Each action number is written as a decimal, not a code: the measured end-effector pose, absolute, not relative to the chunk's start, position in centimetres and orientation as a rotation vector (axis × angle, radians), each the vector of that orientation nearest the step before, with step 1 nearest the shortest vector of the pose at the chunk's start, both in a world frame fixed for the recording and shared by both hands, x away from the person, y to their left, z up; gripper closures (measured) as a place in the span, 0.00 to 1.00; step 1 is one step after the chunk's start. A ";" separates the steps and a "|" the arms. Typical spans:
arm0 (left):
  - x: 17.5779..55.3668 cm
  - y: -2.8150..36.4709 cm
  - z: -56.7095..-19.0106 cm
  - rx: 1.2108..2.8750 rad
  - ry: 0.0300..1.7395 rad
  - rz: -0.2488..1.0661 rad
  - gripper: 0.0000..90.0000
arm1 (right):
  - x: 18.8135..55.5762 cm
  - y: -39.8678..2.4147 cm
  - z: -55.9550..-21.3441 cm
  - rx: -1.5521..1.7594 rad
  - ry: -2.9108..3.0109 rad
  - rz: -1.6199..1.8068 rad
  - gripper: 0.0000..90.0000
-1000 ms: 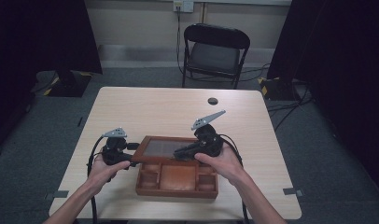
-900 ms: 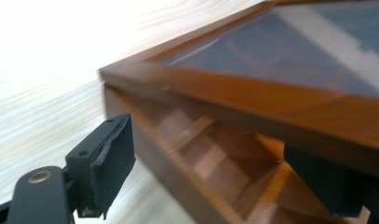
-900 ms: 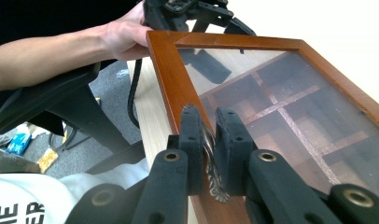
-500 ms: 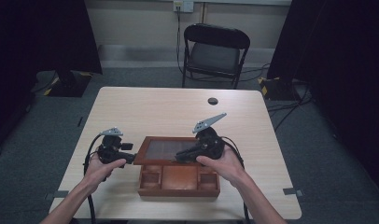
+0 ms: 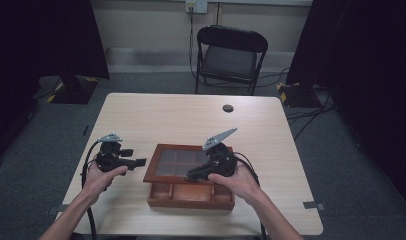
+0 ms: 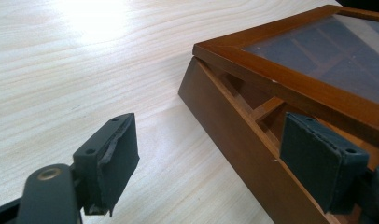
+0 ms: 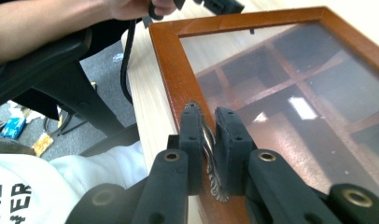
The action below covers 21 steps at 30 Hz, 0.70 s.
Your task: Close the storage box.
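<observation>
Left gripper (image 5: 140, 162), black with flat rubbery pads, sits on the pale woodgrain table (image 5: 156, 115) just left of the box. Jaws partly open and have just been closing; nothing gripped. In the left gripper view one pad (image 6: 114, 158) hangs over bare tabletop, the other (image 6: 313, 161) over the box's open edge, the box's near corner between them, untouched.

Wooden box (image 5: 191, 192): reddish-brown, glossy, rectangular, shallow, divided inside into compartments. Near the front middle of the table; long axis runs left to right across it. Lid (image 5: 183, 162), a wood frame around a dark glass pane, is raised at the front and tilts up, hinged along the far side.

Right gripper (image 5: 193, 175) at the lid's front edge. Jaws all but closed, clamped on a small ornate metal handle (image 7: 210, 154), scalloped, on the lid frame (image 7: 171, 70).
</observation>
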State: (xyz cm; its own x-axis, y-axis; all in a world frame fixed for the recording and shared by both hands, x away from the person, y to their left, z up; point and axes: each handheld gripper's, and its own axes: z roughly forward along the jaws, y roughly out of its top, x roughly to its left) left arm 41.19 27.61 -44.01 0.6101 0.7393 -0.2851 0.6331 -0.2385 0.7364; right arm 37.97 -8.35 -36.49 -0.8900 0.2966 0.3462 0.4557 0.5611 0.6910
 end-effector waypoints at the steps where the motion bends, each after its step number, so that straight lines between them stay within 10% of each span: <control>1: 41.2 27.6 -44.0 1.954 1.088 0.151 0.21 | 37.9 -8.3 -36.6 -0.635 -2.604 -1.228 0.91; 21: 41.1 27.2 -44.2 1.970 1.100 0.132 0.21 | 36.5 -7.6 -39.9 -0.599 -2.695 -1.085 0.91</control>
